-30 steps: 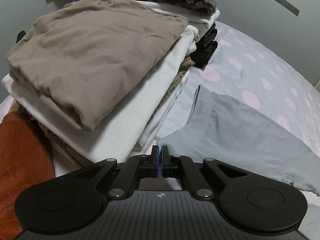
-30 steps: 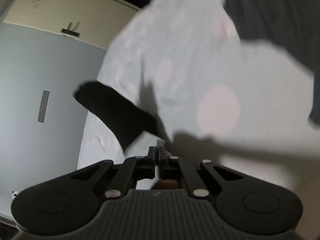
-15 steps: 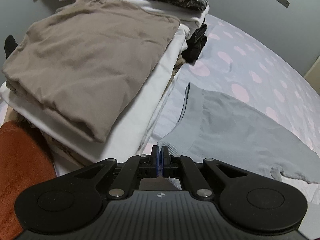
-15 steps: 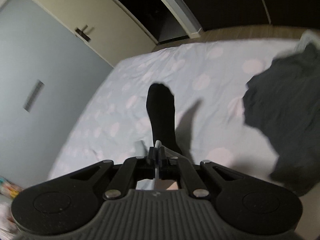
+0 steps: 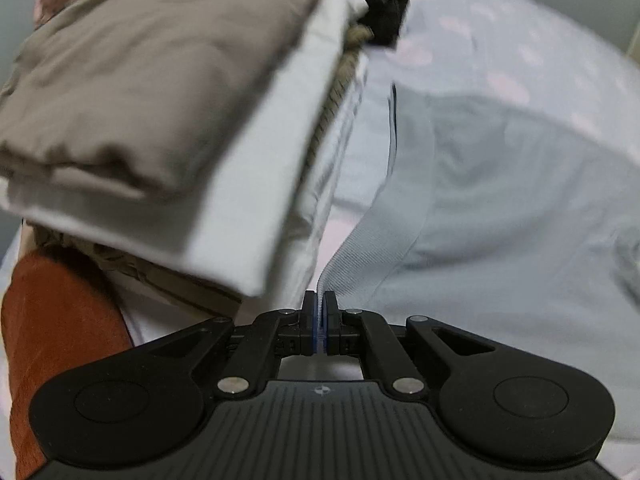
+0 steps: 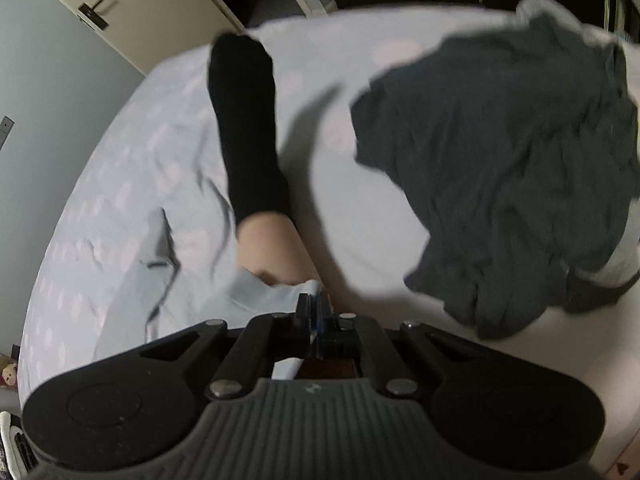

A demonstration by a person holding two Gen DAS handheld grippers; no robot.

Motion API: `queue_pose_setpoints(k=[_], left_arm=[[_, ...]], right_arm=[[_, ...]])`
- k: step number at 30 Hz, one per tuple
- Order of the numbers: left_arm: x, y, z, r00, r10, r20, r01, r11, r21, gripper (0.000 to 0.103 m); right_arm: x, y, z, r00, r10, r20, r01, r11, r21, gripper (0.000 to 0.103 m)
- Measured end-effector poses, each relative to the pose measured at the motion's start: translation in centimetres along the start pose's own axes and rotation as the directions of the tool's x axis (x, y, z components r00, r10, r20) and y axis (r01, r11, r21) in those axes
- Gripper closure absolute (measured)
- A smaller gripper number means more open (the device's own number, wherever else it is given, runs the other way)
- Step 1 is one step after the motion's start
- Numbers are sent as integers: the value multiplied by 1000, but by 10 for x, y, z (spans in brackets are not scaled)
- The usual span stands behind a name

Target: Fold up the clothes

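Observation:
A pale grey-blue garment (image 5: 500,208) lies spread over the dotted bedsheet (image 5: 500,52). My left gripper (image 5: 319,300) is shut on its ribbed edge, low over the bed beside a pile of folded clothes. In the right wrist view the same garment (image 6: 168,308) trails to the lower left, and my right gripper (image 6: 314,304) is shut on another edge of it. A person's leg in a black sock (image 6: 248,128) rests on the bed just beyond the right gripper.
A pile of folded clothes (image 5: 168,80), taupe on top of white, stands close on the left. An orange-brown cloth (image 5: 60,340) sits below it. A crumpled dark grey garment (image 6: 512,168) lies on the bed at the right. A door (image 6: 132,4) is behind.
The left gripper has dropped closer to the bed and the folded pile, still holding the garment. The right gripper has swung round with its edge, and the dark garment has come into view.

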State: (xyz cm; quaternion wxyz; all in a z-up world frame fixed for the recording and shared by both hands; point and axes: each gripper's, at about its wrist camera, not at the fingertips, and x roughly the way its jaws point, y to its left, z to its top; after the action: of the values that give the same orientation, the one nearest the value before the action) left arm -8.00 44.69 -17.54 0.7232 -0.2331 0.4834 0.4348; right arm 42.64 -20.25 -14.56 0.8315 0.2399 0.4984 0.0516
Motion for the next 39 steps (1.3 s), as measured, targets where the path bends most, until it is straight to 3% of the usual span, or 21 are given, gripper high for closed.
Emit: queue_pose_setpoints(k=[5,9,15,18,23,29,32,34,36,39], left_arm=[[18,-14,1,995,61,-73,-55,995,80,94],[16,-20,0,992,100,-72,-88,984,157,87],[-11,-31,9,998,59,9,-60,977,205,70],[-23,-40,20,998,32,62,-43,980,194,63],[-29,-62,35,994,-4,111,-17,981,192,63],[-16,-83,47,993,-36,116,12,979,205,63],[0,-82,55,996,-13,93,-6,981,192,63],[4,-83,54,997,-4,80,-10,984,179,63],[12,-81,56,998,1,65,-12,986,165,63],[24,-77,59,999,6,45,-12,990,138,63]], right_arm=[[8,0,-4,999,-46,-24,45,998,-34,93],[-8,22,0,985,-149,88,163,968,-190,90],[-23,75,13,993,-46,109,77,950,-302,88],[-12,125,8,996,6,91,32,913,-406,74],[24,208,-13,997,53,61,-7,814,-581,72],[99,275,-32,999,21,48,18,708,-706,67],[141,298,-34,998,-8,56,47,680,-732,66],[164,308,-35,995,-40,91,95,653,-752,48],[186,318,-36,989,-71,130,145,624,-768,46],[211,324,-30,990,-84,116,143,639,-756,46]])
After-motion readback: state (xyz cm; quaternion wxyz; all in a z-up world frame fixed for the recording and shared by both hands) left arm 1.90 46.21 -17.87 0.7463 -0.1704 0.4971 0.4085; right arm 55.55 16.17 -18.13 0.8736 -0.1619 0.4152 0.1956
